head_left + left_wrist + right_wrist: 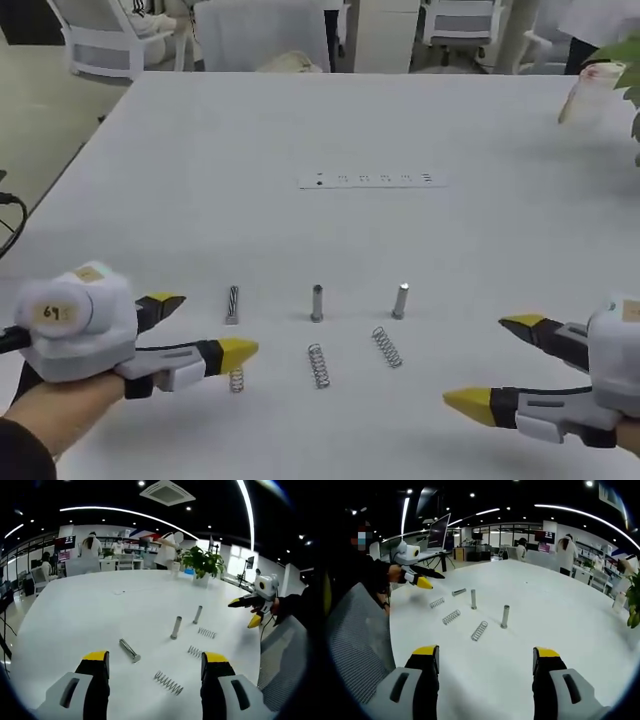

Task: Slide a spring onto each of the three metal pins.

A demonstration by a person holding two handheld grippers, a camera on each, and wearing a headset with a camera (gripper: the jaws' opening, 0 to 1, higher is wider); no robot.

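In head view the left spring (236, 379) is partly covered by a yellow tip of the left tongs (200, 325), so only its nearer coils are seen. The right tongs (495, 362) are cut off at the frame edge behind the jaws, and the left pin (232, 304) is too blurred for its surface to be read.

The left pin is laid flat on the white counter (300, 120), long axis running away from the person; it is seen lying on its side in the left gripper view too. The mid pin (317, 302) and right pin (400, 300) are stood upright, in one row w/ it. All 3 springs are laid flat, each just in front of its pin. The mid spring (318, 365) is set approx front-to-back; the right spring (386, 347) is slanted, far end toward the left.

Both tongs are spread wide apart and nothing is held or touched. The left tongs are held just beside the left spring. The right tongs are held well apart from the springs, off to the right
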